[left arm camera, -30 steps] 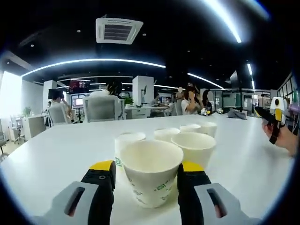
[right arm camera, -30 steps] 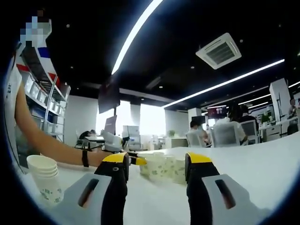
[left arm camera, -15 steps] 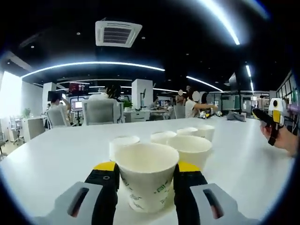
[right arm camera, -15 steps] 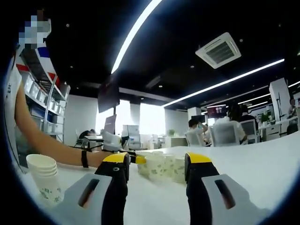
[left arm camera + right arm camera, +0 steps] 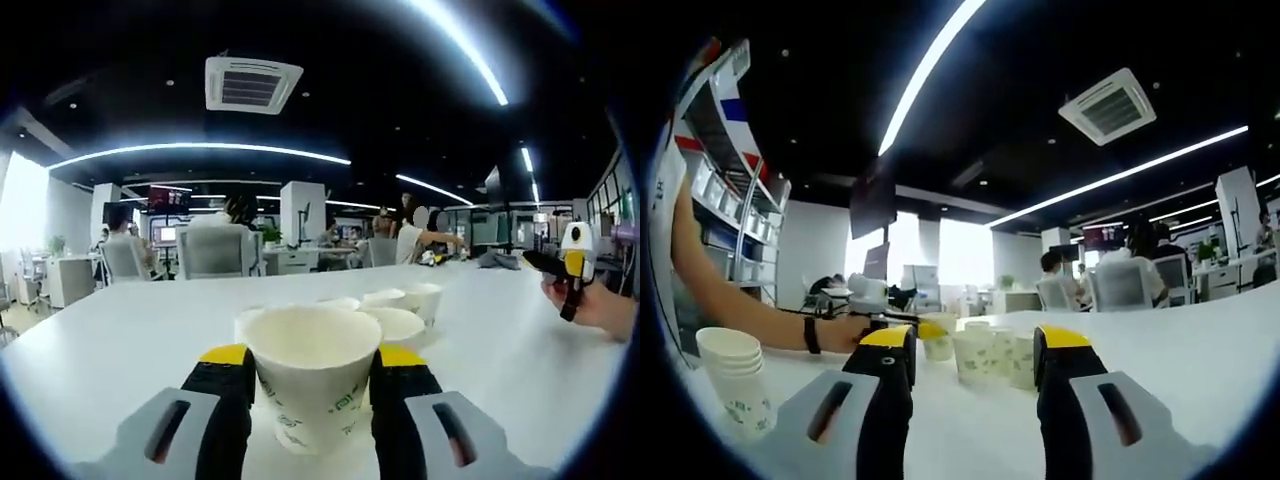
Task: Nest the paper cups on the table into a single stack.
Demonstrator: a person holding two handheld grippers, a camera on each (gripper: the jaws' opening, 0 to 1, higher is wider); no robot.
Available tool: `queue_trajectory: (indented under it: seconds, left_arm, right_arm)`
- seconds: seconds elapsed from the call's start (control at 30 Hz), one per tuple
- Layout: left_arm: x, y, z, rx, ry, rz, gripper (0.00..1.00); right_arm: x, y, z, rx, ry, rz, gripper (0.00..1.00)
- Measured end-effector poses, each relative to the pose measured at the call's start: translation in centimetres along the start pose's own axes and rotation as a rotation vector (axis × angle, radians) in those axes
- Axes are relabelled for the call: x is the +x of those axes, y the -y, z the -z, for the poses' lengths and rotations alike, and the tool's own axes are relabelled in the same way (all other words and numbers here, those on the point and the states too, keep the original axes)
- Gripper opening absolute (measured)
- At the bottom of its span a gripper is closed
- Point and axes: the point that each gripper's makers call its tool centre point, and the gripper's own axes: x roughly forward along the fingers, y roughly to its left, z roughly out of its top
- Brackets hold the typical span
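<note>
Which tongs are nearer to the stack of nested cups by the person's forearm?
Right. The right tongs sit empty beside the stack of nested cups; the left tongs, farther off, grip a single cup.

Grey tool (image 5: 312,375), black yellow-tipped jaws

Probably open-plan office: desks (image 5: 290,258), monitors (image 5: 167,199).
</note>
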Motion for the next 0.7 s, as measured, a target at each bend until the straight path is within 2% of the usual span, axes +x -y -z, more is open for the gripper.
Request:
queue_trajectory:
  seconds: [0.13, 0.5, 0.7]
  left_arm:
    - [-0.5, 0.7, -0.6, -0.002, 0.016, 0.009, 0.49]
    - [-2.4, 2.8, -4.1, 0.013, 0.088, 0.049, 0.49]
    - [-3.4, 5.1, -6.3, 0.034, 0.118, 0.102, 0.49]
  right_arm:
    - [0.0, 0.0, -0.1, -0.001, 0.004, 0.001, 0.5]
    - [0.1, 0.0, 0.1, -0.001, -0.002, -0.003, 0.49]
    - [0.2, -0.2, 0.2, -0.002, -0.005, -0.006, 0.49]
